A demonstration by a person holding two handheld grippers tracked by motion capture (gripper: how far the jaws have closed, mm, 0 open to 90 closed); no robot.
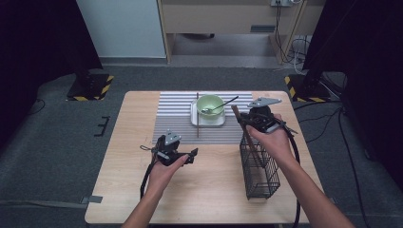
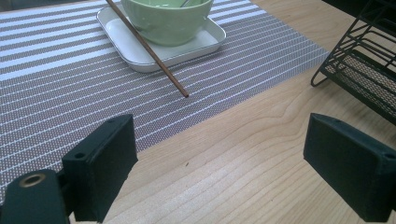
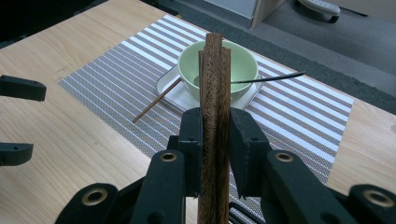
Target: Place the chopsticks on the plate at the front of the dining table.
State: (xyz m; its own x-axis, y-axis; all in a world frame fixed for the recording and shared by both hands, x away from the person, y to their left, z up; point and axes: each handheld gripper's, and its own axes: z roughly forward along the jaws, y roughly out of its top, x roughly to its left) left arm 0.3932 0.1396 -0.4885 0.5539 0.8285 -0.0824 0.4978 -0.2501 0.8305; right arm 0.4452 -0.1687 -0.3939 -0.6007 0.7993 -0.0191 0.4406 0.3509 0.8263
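A person's right gripper (image 1: pixel 248 121) pinches a chopstick (image 3: pixel 214 121) above a black wire basket (image 1: pixel 259 166) at the right of a wooden table (image 1: pixel 119 166). Its jaws press on the dark wooden stick from both sides, and the stick stands steeply, its lower end reaching down into the top of the basket. The left gripper (image 1: pixel 192 155) hovers over bare table near the front edge of a striped mat (image 1: pixel 176 114), jaws spread wide with nothing between them.

The job appears to be clearing the place setting into the basket, and it looks to be in its early half. One chopstick is gripped and partly lowered into the basket but is not yet let go. A second chopstick (image 2: pixel 149 49) lies on the mat, leaning on the rim of a white tray (image 2: pixel 140 63). A green bowl (image 1: pixel 210 105) sits on that tray with a spoon (image 1: pixel 219 106) resting inside it, the handle sticking out to the right. By this reading the held stick remains to be dropped, the second one to be fetched, and perhaps the spoon too.

No brand, label or writing can be read on the bowl, tray, mat, basket or grippers.
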